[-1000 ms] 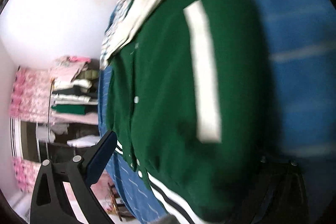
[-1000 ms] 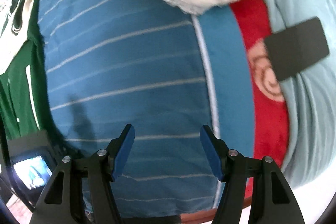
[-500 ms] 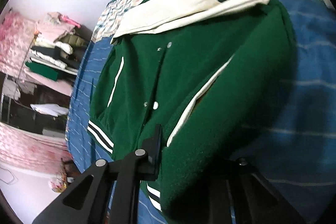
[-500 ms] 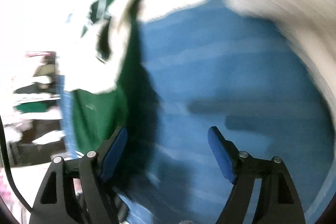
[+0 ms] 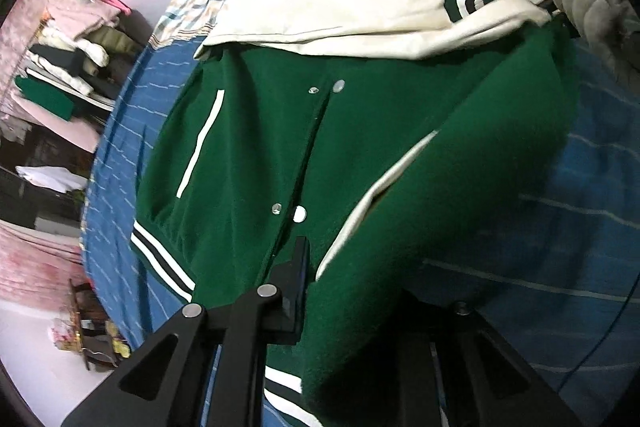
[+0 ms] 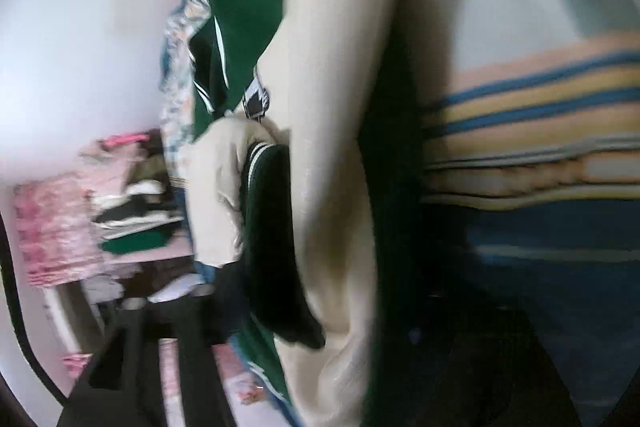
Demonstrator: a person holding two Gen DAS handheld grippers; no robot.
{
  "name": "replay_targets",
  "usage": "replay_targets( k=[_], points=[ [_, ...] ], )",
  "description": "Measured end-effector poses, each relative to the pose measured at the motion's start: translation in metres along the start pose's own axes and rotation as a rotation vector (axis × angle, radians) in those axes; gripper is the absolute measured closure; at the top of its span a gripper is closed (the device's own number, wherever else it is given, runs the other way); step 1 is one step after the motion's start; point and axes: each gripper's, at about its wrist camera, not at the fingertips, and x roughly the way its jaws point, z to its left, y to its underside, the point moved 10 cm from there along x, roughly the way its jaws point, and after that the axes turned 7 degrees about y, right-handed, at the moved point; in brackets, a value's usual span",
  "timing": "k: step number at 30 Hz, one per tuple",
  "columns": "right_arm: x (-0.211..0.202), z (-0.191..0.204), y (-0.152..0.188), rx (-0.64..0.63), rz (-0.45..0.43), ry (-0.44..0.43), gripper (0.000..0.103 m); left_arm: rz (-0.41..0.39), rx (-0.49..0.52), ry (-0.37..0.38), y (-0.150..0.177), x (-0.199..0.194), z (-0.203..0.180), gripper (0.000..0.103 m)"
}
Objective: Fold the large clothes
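The green jacket (image 5: 260, 147) lay on the bed (image 5: 560, 247), sleeves crossed. The left tool (image 5: 360, 291) pinched its hem fold. The right tool's (image 6: 280, 347) grip on the cream sleeve (image 6: 332, 147) was too blurred to tell. Uneven lifting could undo the fold.

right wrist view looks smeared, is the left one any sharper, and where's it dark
Left wrist view: sharp, green jacket snaps crisp; shadow under its lifted right edge, fisheye bends the blue bedsheet. Right wrist view: motion-blurred, cream sleeve soft, bottom dark.
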Motion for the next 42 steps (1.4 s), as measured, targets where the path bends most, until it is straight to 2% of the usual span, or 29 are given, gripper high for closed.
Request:
replay_targets(
  k=[4, 6, 9, 13, 17, 20, 22, 23, 24, 25, 26, 27, 28, 30, 31, 33, 34, 37, 39, 42],
  points=[
    [-0.021, 0.026, 0.001, -0.021, -0.052, 0.127, 0.079, 0.014, -0.049, 0.1, -0.007, -0.007, 0.033, 0.087],
    [-0.032, 0.051, 0.007, -0.034, -0.084, 0.155, 0.081, 0.025, -0.085, 0.153, -0.012, -0.011, 0.059, 0.087],
    [-0.042, 0.115, 0.013, -0.084, -0.137, 0.176, 0.082, 0.033, -0.121, 0.202, -0.019, -0.013, 0.099, 0.087],
    [-0.024, 0.202, 0.027, -0.157, -0.164, 0.246, 0.082, 0.045, -0.196, 0.236, -0.031, -0.001, 0.167, 0.085],
    [0.037, 0.277, 0.032, -0.236, -0.144, 0.371, 0.082, 0.097, -0.3, 0.296, -0.031, 0.037, 0.22, 0.084],
    [0.105, 0.319, 0.036, -0.289, -0.099, 0.456, 0.082, 0.132, -0.424, 0.341, -0.022, 0.073, 0.26, 0.08],
    [0.157, 0.339, 0.041, -0.315, -0.064, 0.512, 0.081, 0.154, -0.492, 0.33, -0.013, 0.098, 0.286, 0.075],
    [0.178, 0.345, 0.042, -0.328, -0.042, 0.532, 0.078, 0.164, -0.519, 0.337, -0.01, 0.105, 0.295, 0.071],
    [0.205, 0.35, 0.043, -0.337, -0.015, 0.56, 0.069, 0.183, -0.564, 0.347, -0.002, 0.119, 0.307, 0.062],
    [0.224, 0.352, 0.043, -0.333, -0.002, 0.573, 0.063, 0.198, -0.593, 0.355, 0.006, 0.13, 0.316, 0.056],
    [0.243, 0.353, 0.043, -0.327, 0.017, 0.59, 0.051, 0.209, -0.609, 0.351, 0.011, 0.135, 0.321, 0.048],
    [0.255, 0.356, 0.043, -0.326, 0.027, 0.584, 0.04, 0.215, -0.629, 0.336, 0.017, 0.14, 0.331, 0.047],
    [0.262, 0.361, 0.046, -0.328, 0.036, 0.537, 0.039, 0.201, -0.652, 0.349, 0.024, 0.142, 0.341, 0.046],
    [0.269, 0.374, 0.052, -0.356, 0.068, 0.397, 0.038, 0.203, -0.67, 0.361, 0.035, 0.142, 0.35, 0.027],
    [0.266, 0.38, 0.058, -0.383, 0.096, 0.315, 0.038, 0.208, -0.681, 0.373, 0.042, 0.139, 0.353, 0.026],
    [0.244, 0.376, 0.06, -0.412, 0.094, 0.276, 0.038, 0.216, -0.695, 0.371, 0.056, 0.131, 0.357, 0.026],
    [0.229, 0.367, 0.057, -0.412, 0.078, 0.285, 0.038, 0.24, -0.685, 0.337, 0.07, 0.126, 0.358, 0.027],
    [0.168, 0.318, 0.036, -0.381, -0.019, 0.338, 0.037, 0.268, -0.718, 0.325, 0.097, 0.117, 0.353, 0.027],
    [0.131, 0.272, 0.018, -0.336, -0.075, 0.382, 0.036, 0.292, -0.792, 0.357, 0.114, 0.116, 0.34, 0.027],
    [0.109, 0.2, -0.009, -0.215, -0.07, 0.378, 0.036, 0.318, -0.817, 0.406, 0.12, 0.13, 0.305, 0.027]
  ],
)
